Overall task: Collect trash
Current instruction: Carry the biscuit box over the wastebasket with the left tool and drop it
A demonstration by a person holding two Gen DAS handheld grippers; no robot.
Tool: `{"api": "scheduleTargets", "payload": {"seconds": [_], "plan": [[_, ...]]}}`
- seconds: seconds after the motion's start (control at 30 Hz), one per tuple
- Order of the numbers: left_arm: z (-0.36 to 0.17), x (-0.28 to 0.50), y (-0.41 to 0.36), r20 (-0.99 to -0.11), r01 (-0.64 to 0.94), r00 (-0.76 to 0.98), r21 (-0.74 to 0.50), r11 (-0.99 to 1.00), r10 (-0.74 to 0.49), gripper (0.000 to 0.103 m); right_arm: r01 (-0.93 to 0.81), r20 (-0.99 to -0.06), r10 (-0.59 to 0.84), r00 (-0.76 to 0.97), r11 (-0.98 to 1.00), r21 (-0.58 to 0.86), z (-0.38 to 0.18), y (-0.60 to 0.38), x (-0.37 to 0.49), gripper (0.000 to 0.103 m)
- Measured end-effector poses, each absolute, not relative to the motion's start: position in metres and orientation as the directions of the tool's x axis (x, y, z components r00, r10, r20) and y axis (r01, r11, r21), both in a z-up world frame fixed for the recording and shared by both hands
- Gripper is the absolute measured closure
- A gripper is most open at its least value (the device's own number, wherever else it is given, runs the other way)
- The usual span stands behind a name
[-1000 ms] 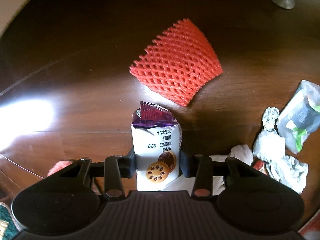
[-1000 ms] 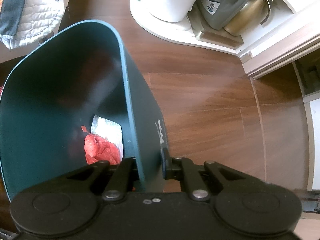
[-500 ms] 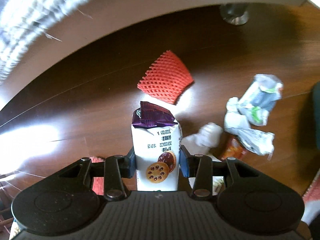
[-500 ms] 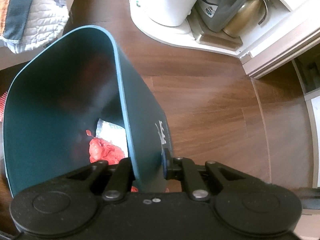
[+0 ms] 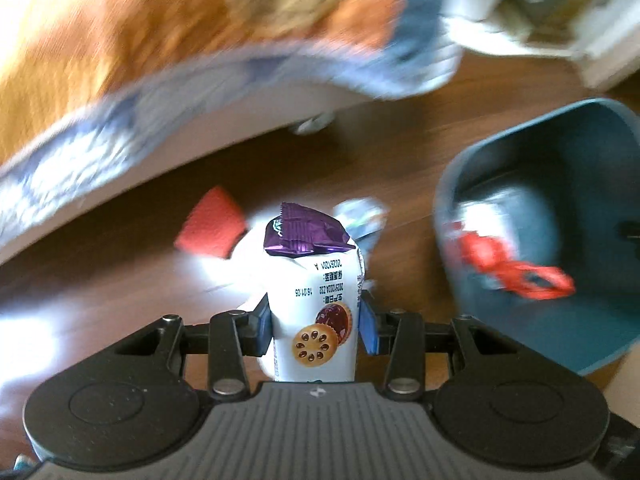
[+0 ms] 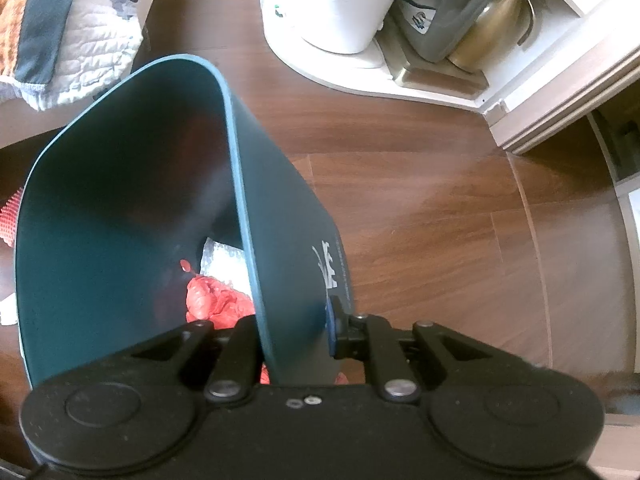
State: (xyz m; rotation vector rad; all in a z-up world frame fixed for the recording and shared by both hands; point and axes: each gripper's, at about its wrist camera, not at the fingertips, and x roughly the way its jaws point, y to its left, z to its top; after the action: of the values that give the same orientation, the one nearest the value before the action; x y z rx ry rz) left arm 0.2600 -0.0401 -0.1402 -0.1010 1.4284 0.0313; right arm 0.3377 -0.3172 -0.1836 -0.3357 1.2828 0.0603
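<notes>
My left gripper is shut on a white biscuit wrapper with a purple crimped top, held high above the wooden floor. Far below lie a red foam net and a crumpled silvery wrapper, both blurred. To the right stands the dark teal bin with red trash inside. In the right wrist view my right gripper is shut on the bin's wall, one finger inside and one outside. Red crumpled trash and a silver wrapper lie at the bottom.
A quilted orange, white and blue blanket hangs over a pale edge at the upper left, also as the blanket. A white appliance, a grey jug and a brass kettle stand on a white base by a cabinet corner.
My left gripper has risen with the biscuit wrapper still in it; the floor trash has shrunk and the bin has come into view at the right. The right gripper and bin have barely shifted.
</notes>
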Motion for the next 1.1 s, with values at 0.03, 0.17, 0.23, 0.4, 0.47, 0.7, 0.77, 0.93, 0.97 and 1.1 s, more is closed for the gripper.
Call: {"api": "scheduleTargets", "payload": {"seconds": [0.03, 0.17, 0.23, 0.4, 0.47, 0.7, 0.77, 0.93, 0.97, 1.1], "plan": [[-0.131, 0.262, -0.049, -0.985, -0.063, 0.163, -0.067, 0.996, -0.056, 0.062, -0.230, -0.947, -0.142, 0.289, 0.950, -0.213, -0.184, -0.318, 0.338, 0.090], [-0.099, 0.277, -0.085, -0.963, -0.005, 0.226, -0.153, 0.988, -0.148, 0.062, -0.243, -0.946, -0.149, 0.288, 0.944, -0.223, -0.186, -0.315, 0.339, 0.090], [-0.091, 0.284, -0.098, -0.953, 0.011, 0.233, -0.197, 0.980, -0.194, 0.062, -0.253, -0.944, -0.157, 0.289, 0.939, -0.233, -0.187, -0.312, 0.338, 0.091], [-0.083, 0.302, -0.135, -0.933, 0.068, 0.248, -0.252, 0.965, -0.262, 0.062, -0.261, -0.944, -0.157, 0.292, 0.936, -0.237, -0.186, -0.308, 0.336, 0.091], [-0.084, 0.307, -0.150, -0.932, 0.099, 0.249, -0.246, 0.964, -0.263, 0.062, -0.261, -0.944, -0.157, 0.292, 0.936, -0.236, -0.186, -0.308, 0.335, 0.091], [-0.126, 0.328, -0.189, -0.944, 0.158, 0.174, -0.255, 0.954, -0.282, 0.062, -0.264, -0.943, -0.158, 0.292, 0.935, -0.238, -0.185, -0.306, 0.335, 0.091], [-0.136, 0.331, -0.197, -0.947, 0.176, 0.174, -0.240, 0.955, -0.270, 0.062, -0.266, -0.943, -0.157, 0.292, 0.934, -0.238, -0.185, -0.307, 0.335, 0.091], [-0.162, 0.336, -0.206, -0.956, 0.196, 0.140, -0.229, 0.954, -0.258, 0.062, -0.271, -0.944, -0.155, 0.290, 0.933, -0.236, -0.184, -0.307, 0.336, 0.091], [-0.167, 0.336, -0.209, -0.960, 0.198, 0.127, -0.221, 0.955, -0.249, 0.062, -0.271, -0.945, -0.155, 0.289, 0.933, -0.236, -0.184, -0.308, 0.336, 0.091], [-0.180, 0.333, -0.217, -0.969, 0.222, 0.116, -0.190, 0.956, -0.219, 0.061, -0.275, -0.945, -0.155, 0.289, 0.932, -0.237, -0.184, -0.307, 0.336, 0.091]]}}
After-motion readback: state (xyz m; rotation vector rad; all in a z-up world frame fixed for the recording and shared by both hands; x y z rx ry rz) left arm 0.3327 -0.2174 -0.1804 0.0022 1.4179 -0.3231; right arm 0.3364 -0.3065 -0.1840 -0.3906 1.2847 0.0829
